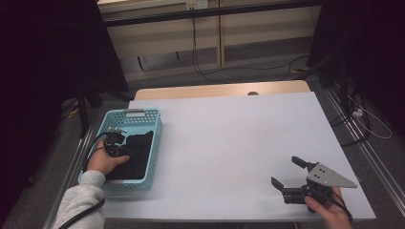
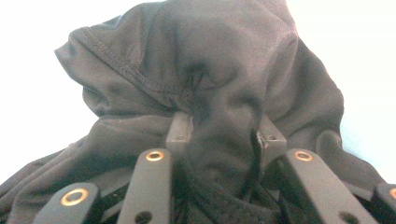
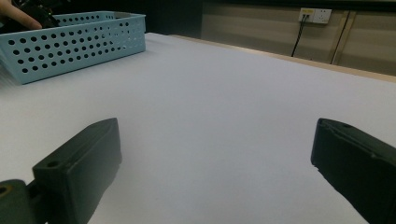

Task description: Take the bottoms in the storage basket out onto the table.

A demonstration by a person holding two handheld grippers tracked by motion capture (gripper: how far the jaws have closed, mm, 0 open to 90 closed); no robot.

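Dark cloth (image 1: 136,153) sits bunched in the blue basket (image 1: 154,143) at the tabletop's (image 1: 239,143) left edge, likely to be pulled out and laid on the open white area. Left tongs (image 1: 116,143) are down in the basket; the left gripper view shows a fold of cloth (image 2: 219,140) pinched between narrow jaws, pads pressing into it. Right tongs (image 1: 286,171) rest near the right front corner, spread wide, holding nothing, well apart from the basket (image 3: 70,46), probably parked until the cloth comes out.

A white-topped table (image 1: 239,143) with a wooden far edge stands on grey floor (image 1: 267,71), cables (image 1: 200,57) trailing below pale wall panels (image 1: 157,38) and a wall socket (image 3: 316,15).
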